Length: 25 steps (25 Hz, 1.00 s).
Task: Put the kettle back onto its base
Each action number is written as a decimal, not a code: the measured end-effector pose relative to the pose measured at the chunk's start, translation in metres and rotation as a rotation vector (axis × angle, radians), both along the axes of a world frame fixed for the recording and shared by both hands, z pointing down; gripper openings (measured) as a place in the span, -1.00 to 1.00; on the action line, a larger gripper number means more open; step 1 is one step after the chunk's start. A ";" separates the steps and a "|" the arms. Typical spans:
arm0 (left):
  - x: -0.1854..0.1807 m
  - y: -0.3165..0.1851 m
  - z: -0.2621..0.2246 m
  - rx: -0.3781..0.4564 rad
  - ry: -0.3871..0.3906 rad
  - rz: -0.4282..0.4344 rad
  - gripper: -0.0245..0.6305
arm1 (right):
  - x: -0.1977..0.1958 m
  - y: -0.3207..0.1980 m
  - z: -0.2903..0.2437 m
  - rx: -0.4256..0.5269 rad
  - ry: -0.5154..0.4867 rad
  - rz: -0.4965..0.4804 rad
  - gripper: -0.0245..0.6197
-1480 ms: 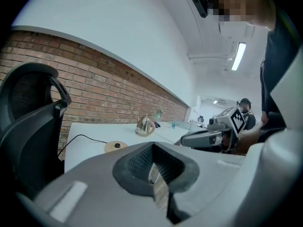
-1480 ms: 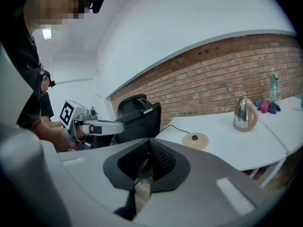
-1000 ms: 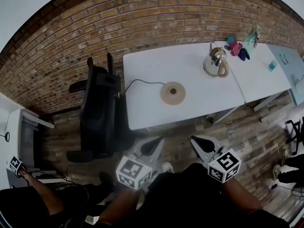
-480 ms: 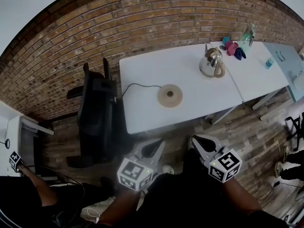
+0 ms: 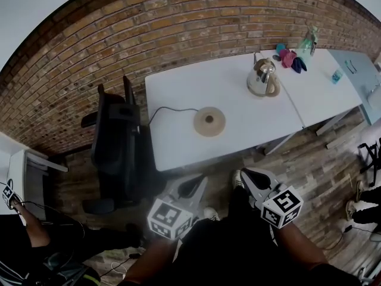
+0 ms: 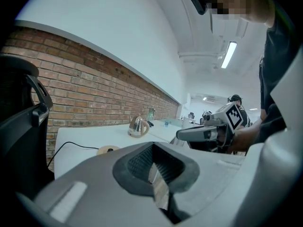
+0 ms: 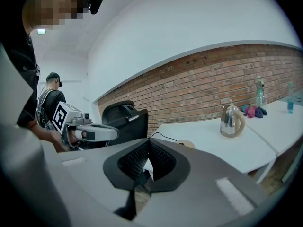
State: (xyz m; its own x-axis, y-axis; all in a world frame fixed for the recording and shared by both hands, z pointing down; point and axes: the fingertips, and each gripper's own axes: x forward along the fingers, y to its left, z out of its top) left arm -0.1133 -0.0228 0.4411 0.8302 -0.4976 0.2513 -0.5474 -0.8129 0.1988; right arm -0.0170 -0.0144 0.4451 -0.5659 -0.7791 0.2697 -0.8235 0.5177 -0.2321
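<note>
Below a brick wall, the white surface bears the kettle at 2 o'clock from its base — well apart — with left gripper and right gripper short of it, fingers closed, empty.

White surface against brick wall. Kettle upright near the right end, well apart from its base. The base is a round tan disc lying mid-surface, with a cord running off the left edge. Black chair at that left end. Second surface butts on the right, carrying coloured cloths and a bottle. Left tool and right tool are held low over the wood floor, tips together, carrying nothing.
</note>
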 end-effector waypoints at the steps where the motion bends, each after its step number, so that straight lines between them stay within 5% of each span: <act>1: 0.002 -0.001 0.000 -0.001 -0.001 0.000 -0.92 | 0.002 -0.002 0.000 0.000 -0.001 0.001 -0.84; 25: 0.053 -0.060 0.002 -0.003 -0.044 0.054 -0.92 | 0.054 -0.069 0.003 0.011 -0.002 0.043 -0.84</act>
